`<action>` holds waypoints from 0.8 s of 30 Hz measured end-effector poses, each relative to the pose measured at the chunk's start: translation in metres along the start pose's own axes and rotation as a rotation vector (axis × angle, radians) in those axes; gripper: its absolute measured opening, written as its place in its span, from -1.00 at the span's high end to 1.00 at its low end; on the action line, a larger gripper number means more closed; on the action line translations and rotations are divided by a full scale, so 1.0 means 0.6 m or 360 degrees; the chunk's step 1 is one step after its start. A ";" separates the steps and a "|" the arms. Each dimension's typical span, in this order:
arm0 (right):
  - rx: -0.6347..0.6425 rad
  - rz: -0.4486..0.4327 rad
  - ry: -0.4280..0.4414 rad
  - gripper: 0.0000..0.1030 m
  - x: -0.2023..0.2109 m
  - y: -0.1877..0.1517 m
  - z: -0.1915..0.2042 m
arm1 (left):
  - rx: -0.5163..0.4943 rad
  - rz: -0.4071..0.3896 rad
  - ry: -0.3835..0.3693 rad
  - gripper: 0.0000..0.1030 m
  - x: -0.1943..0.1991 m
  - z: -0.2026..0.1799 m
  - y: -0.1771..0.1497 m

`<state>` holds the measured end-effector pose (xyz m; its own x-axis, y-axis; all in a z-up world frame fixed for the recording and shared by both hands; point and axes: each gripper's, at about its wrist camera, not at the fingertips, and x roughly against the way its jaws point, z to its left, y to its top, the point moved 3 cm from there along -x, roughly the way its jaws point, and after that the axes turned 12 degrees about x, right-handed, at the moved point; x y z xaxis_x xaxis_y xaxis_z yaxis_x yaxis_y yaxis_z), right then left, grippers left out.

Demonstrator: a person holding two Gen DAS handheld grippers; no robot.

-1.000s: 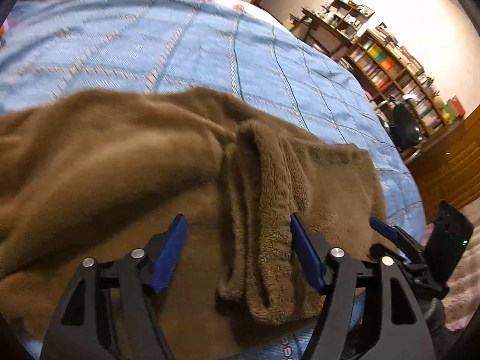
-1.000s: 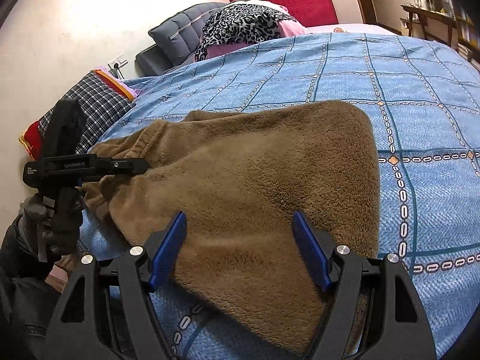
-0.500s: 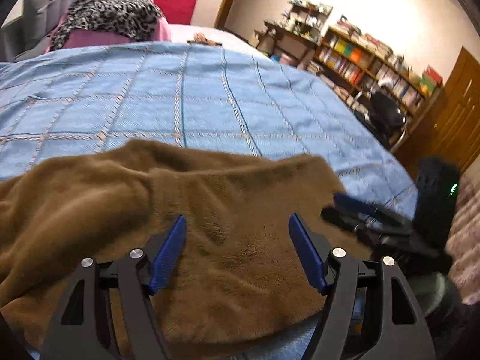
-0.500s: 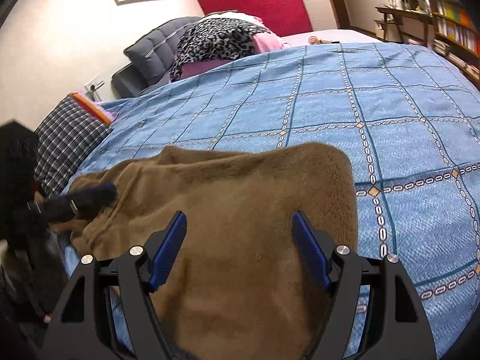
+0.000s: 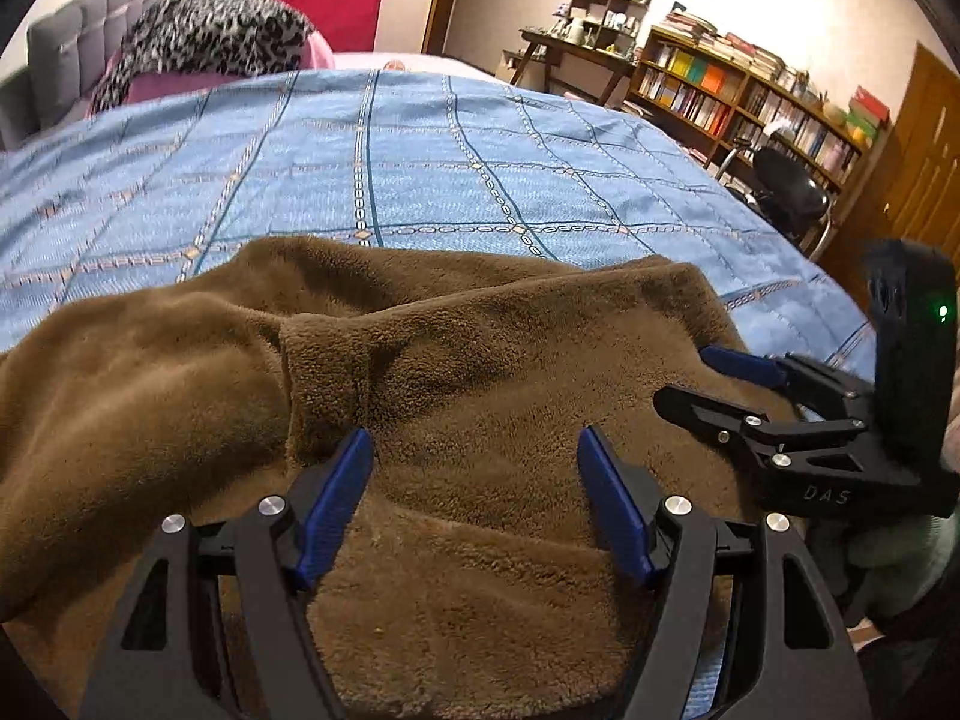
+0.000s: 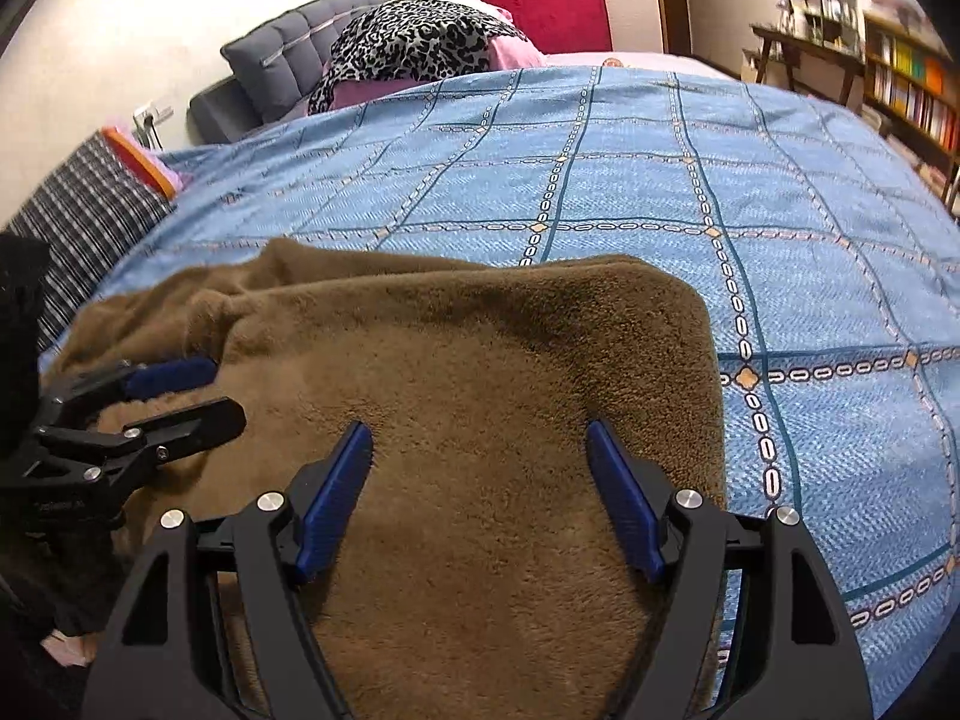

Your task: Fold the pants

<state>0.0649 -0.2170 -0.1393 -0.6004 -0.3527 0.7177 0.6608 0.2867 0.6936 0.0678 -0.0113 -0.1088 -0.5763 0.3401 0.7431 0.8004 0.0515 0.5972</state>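
Hovering with the left gripper [image 5: 474,504] and the right gripper [image 6: 480,498] side by side over the near part of the brown fleece pants [image 5: 468,360], both released, blue pads wide apart and pressing on nothing, fleece showing in the gaps below them.

Lying bunched on the near edge of the blue checked bedspread [image 6: 630,192], those pants, with one rounded folded edge toward the right and a loose ridge of cloth [image 5: 324,360] standing up toward the left.

Judging the step: reaching for a fresh hold before the next fold. Doing it well probably means:
- lowering each claw onto the near edge, not the middle;
- pinching every layer together, since thick fleece slips and splits apart;
- flattening that ridge first, or trapping it inside a lumpy fold;
- keeping both hands level and moving together, away across the bed;
- laying the edge down square on the far edge.

Beyond, sitting well clear, a leopard-print cloth [image 6: 420,42] at the headboard and bookshelves [image 5: 750,96] along the wall.
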 end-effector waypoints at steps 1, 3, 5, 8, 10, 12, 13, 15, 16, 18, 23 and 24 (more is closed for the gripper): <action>0.0010 0.0004 -0.0013 -0.47 -0.001 -0.001 0.002 | -0.0004 -0.0005 0.0005 -0.38 0.000 -0.001 -0.001; 0.0015 0.0006 -0.0019 -0.47 -0.001 -0.002 0.002 | 0.0042 0.0001 -0.0021 -0.38 0.006 0.002 0.003; 0.0013 0.0005 -0.0019 -0.47 -0.001 -0.003 0.003 | 0.0102 0.0005 -0.0063 -0.39 0.022 0.004 0.008; 0.0012 0.0001 -0.0026 -0.47 -0.001 -0.004 0.004 | 0.0157 -0.0045 -0.0080 -0.47 0.059 0.007 0.013; 0.0008 -0.0006 -0.0024 -0.47 0.000 -0.006 0.003 | 0.0184 -0.0087 -0.0046 -0.48 0.085 0.018 0.012; 0.0007 -0.0012 -0.0025 -0.47 0.002 -0.007 0.004 | 0.0247 -0.0113 -0.0021 -0.48 0.109 0.035 0.010; 0.0010 -0.0014 -0.0029 -0.47 0.002 -0.007 0.005 | 0.0279 -0.0122 -0.0008 -0.48 0.118 0.044 0.008; 0.0013 -0.0014 -0.0034 -0.47 0.004 -0.008 0.006 | 0.0371 -0.0146 0.0040 -0.48 0.143 0.072 0.001; 0.0015 -0.0014 -0.0037 -0.47 0.005 -0.009 0.006 | 0.0404 -0.0158 0.0063 -0.48 0.154 0.085 -0.003; 0.0017 -0.0014 -0.0040 -0.47 0.005 -0.009 0.006 | 0.0487 -0.0193 0.0148 -0.48 0.181 0.119 -0.014; 0.0018 -0.0015 -0.0040 -0.48 0.006 -0.009 0.006 | 0.0717 -0.0240 0.0258 -0.49 0.222 0.203 -0.034; 0.0017 -0.0015 -0.0039 -0.48 0.006 -0.009 0.006 | 0.0760 -0.0240 0.0263 -0.49 0.226 0.214 -0.037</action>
<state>0.0578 -0.2164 -0.1403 -0.6176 -0.3339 0.7122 0.6502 0.2929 0.7011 -0.0069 0.1545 -0.0600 -0.6782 0.1452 0.7204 0.6704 0.5239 0.5255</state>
